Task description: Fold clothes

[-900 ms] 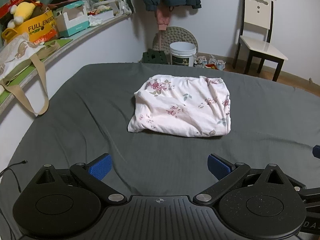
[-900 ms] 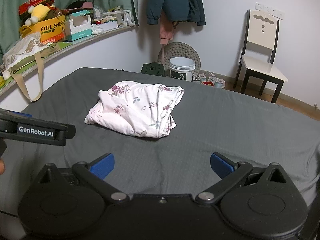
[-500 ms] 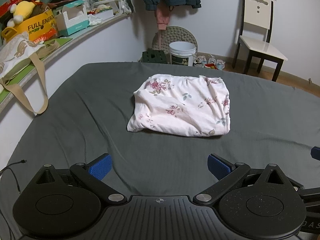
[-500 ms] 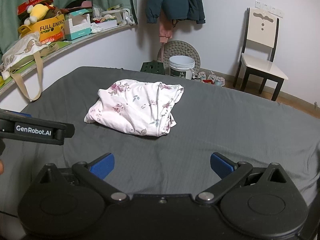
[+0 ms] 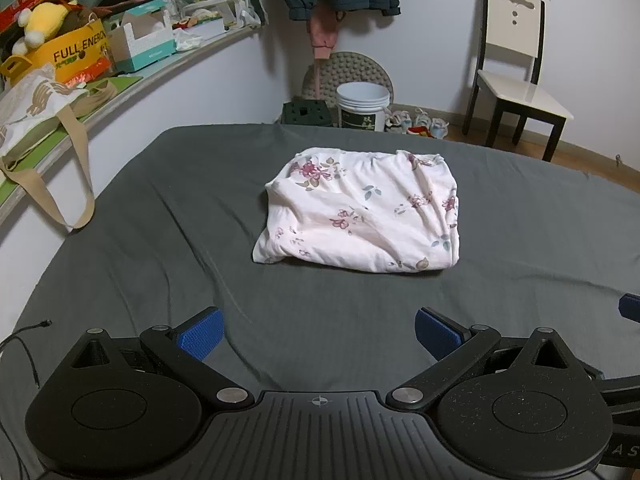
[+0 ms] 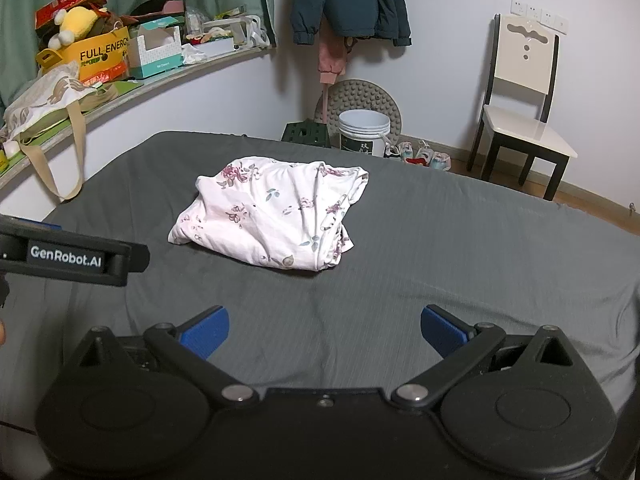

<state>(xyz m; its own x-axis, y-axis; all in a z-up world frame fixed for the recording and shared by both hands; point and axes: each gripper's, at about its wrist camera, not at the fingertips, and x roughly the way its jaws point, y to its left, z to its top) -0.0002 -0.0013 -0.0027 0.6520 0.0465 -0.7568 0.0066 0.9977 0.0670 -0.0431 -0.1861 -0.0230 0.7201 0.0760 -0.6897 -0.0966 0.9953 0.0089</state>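
My left gripper (image 5: 318, 334) and right gripper (image 6: 324, 330) hang spread, empty, near the floral garment (image 5: 362, 210); soft, light; I'd pinch its nearest corners.

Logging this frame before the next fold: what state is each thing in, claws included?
Garment: folded into a bundle, lying on the sheet, untouched.
Sheet: spread flat, lightly wrinkled.
Left claw: open, empty, short of the garment.
Right claw: open, empty, short of the garment.
Bucket: upright, no lid.
Chair: upright, nothing on its seat.
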